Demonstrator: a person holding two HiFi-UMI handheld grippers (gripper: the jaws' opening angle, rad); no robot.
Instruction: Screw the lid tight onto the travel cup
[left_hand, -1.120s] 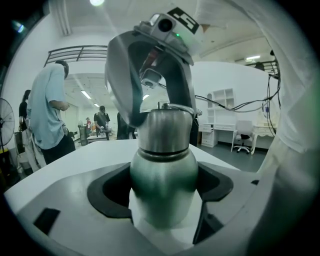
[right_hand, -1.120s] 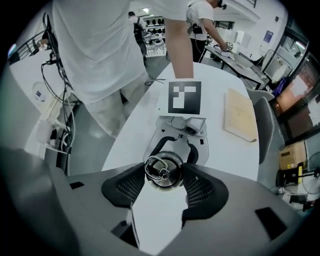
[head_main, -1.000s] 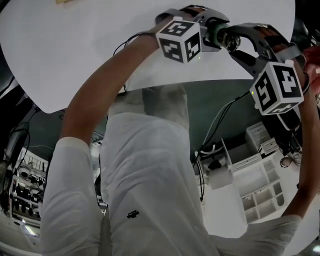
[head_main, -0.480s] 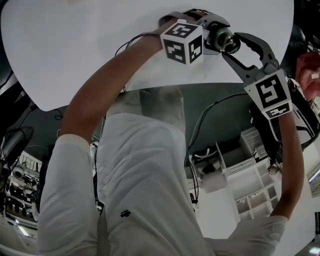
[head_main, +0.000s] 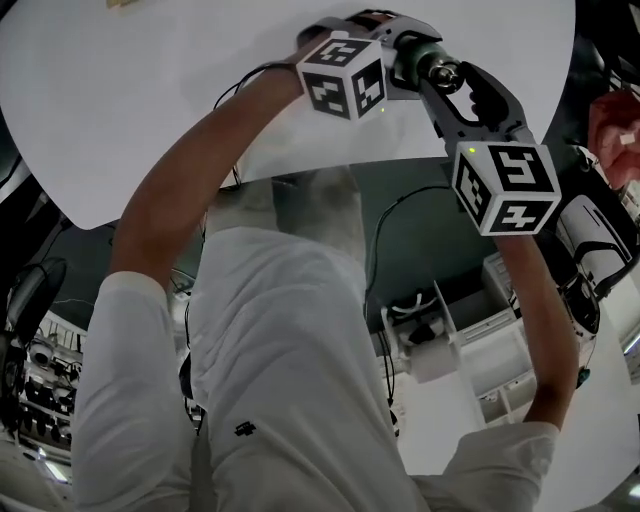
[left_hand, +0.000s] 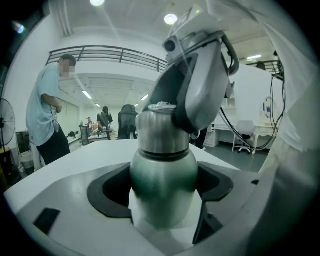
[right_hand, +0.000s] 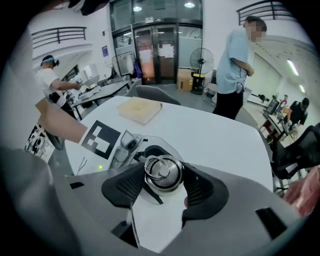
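Note:
The travel cup (left_hand: 164, 172) has a green steel body and a silver lid (left_hand: 157, 125), and it is held up above the white table. My left gripper (left_hand: 162, 187) is shut on the cup's body, one dark pad on each side. From above, my right gripper (right_hand: 163, 176) is shut on the lid (right_hand: 163, 172), whose ring handle faces the camera, with its pads pressing the rim from both sides. In the head view the cup (head_main: 418, 60) sits between the left gripper (head_main: 400, 58) and the right gripper (head_main: 447, 80), over the table's near edge.
The white round table (head_main: 150, 100) carries a pale flat board (right_hand: 140, 109) at its far side. A person in a light blue shirt (right_hand: 235, 65) stands beyond the table, near a floor fan (right_hand: 201, 65). White shelf units (head_main: 470, 335) stand on the floor beneath my right arm.
My right gripper has swung round the lid, its marker cube coming in from the far right toward the middle. The left gripper and cup have shifted slightly left.

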